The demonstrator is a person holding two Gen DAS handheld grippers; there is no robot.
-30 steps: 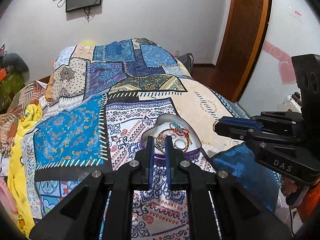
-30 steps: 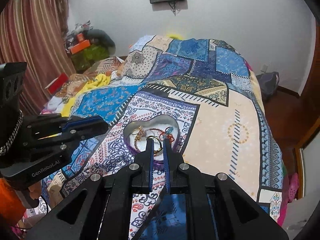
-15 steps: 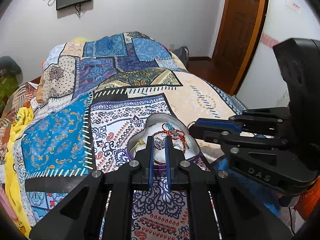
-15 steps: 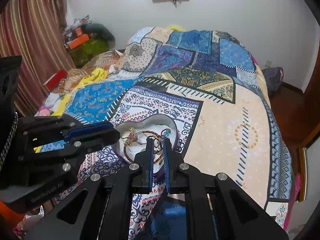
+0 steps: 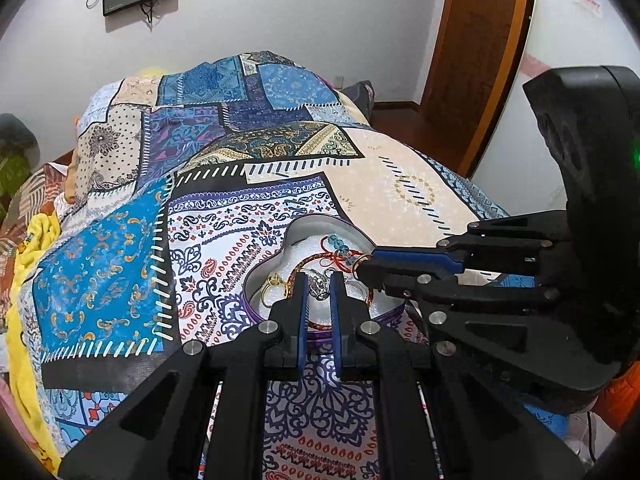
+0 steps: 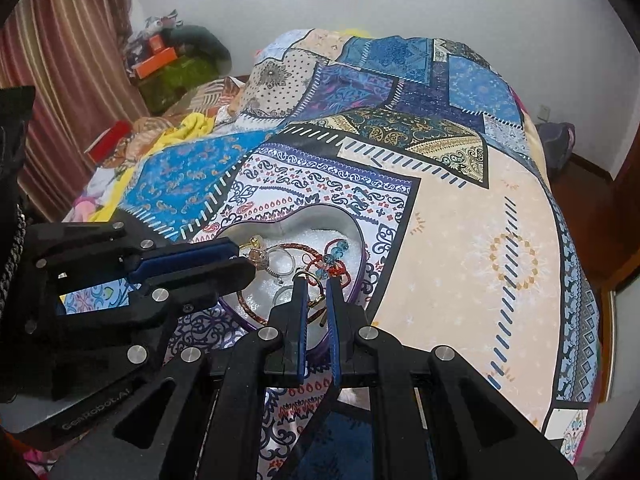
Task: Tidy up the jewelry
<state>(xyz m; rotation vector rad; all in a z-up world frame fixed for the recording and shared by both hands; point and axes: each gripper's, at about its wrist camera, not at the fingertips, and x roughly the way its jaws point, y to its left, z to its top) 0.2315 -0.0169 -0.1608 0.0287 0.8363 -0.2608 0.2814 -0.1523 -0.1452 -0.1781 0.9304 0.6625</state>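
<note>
Both grippers over heart-shaped jewelry tin on patchwork bedspread

Heart-shaped tin [image 5: 320, 224] sits on the bedspread [image 5: 404, 188] near the bed's near edge, purple rim, white lining; inside lie a red braided bracelet [image 6: 296, 246], blue beads [image 6: 334, 256], gold ring [image 5: 274, 282], clear rings; left gripper [image 5: 319, 280] hangs over tin's near rim, fingers pressed nearly together, nothing pinched; right gripper [image 6: 316, 284] same, fingers close together, empty, tips above the tin's right lobe; the two grippers crowd each other at the tin; wide bare bedspread beyond and to the right; wooden door [image 5: 480, 60] past the bed's right edge; clutter and curtain [image 6: 60, 80] on the left.
</note>
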